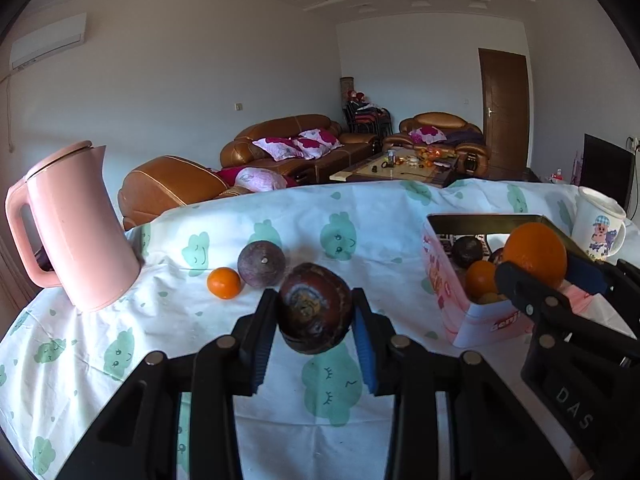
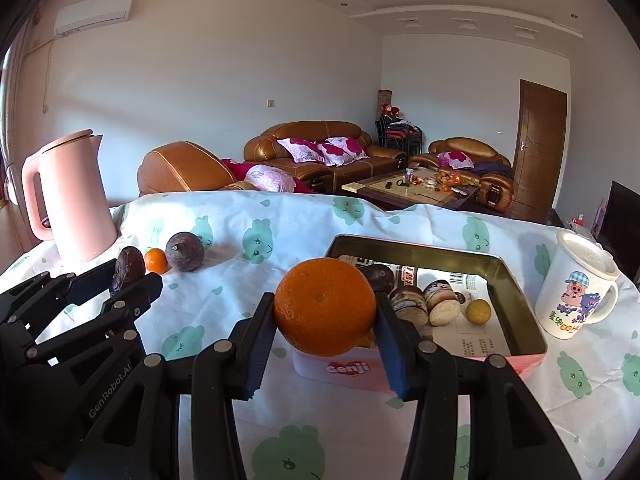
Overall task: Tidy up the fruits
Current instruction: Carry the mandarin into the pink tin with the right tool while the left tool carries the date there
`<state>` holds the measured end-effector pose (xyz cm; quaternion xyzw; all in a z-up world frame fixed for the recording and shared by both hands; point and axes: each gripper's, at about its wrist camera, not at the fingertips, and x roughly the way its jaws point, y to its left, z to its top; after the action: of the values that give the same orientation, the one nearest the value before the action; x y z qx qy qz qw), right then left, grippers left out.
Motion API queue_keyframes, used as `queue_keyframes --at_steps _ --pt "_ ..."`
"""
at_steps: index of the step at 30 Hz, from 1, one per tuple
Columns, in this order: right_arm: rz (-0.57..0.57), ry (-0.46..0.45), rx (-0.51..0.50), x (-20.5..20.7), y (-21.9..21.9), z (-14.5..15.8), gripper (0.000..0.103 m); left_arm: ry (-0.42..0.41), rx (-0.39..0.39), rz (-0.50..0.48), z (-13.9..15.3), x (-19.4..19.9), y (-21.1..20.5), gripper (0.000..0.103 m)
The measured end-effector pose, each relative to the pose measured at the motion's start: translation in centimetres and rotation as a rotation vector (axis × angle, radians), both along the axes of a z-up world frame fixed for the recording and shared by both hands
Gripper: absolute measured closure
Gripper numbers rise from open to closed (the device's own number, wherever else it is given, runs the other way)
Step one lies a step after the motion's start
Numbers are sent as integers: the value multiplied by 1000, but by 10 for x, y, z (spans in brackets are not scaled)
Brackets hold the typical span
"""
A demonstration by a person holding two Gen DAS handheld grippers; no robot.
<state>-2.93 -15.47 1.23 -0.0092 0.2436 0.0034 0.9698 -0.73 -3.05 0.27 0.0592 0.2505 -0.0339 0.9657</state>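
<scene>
Two fruits are carried at once toward the tin (image 2: 516, 280) on the counter (image 2: 280, 224), apparently so that both can be dropped in together. The left tongs (image 1: 316, 312) are clamped on a dark passion fruit (image 1: 316, 308), held clear of the cloth; the right tongs (image 2: 326, 308) are pinched on a large orange (image 2: 325, 306), held at the tin's near edge. Left out on the cloth are one purple passion fruit (image 1: 261, 264) and one small orange (image 1: 224, 282), touching or nearly so. Inside the tin can be counted one dark fruit, two brown round items, one yellow fruit and, in the left view, one small orange. One kettle (image 1: 80, 224) and one mug (image 2: 576, 286) are set at opposite ends.
</scene>
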Motion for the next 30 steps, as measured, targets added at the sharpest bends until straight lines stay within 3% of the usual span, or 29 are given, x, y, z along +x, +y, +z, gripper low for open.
queue_keyframes --at_steps 15,24,30 --pt "-116 -49 19 -6 -69 10 53 -18 -10 -95 6 7 -67 65" --pt "-228 -38 -6 7 -117 9 53 -1 -57 -150 12 28 -109 65" --pt "-240 8 -5 26 -136 1 53 25 -60 -167 8 46 -134 65"
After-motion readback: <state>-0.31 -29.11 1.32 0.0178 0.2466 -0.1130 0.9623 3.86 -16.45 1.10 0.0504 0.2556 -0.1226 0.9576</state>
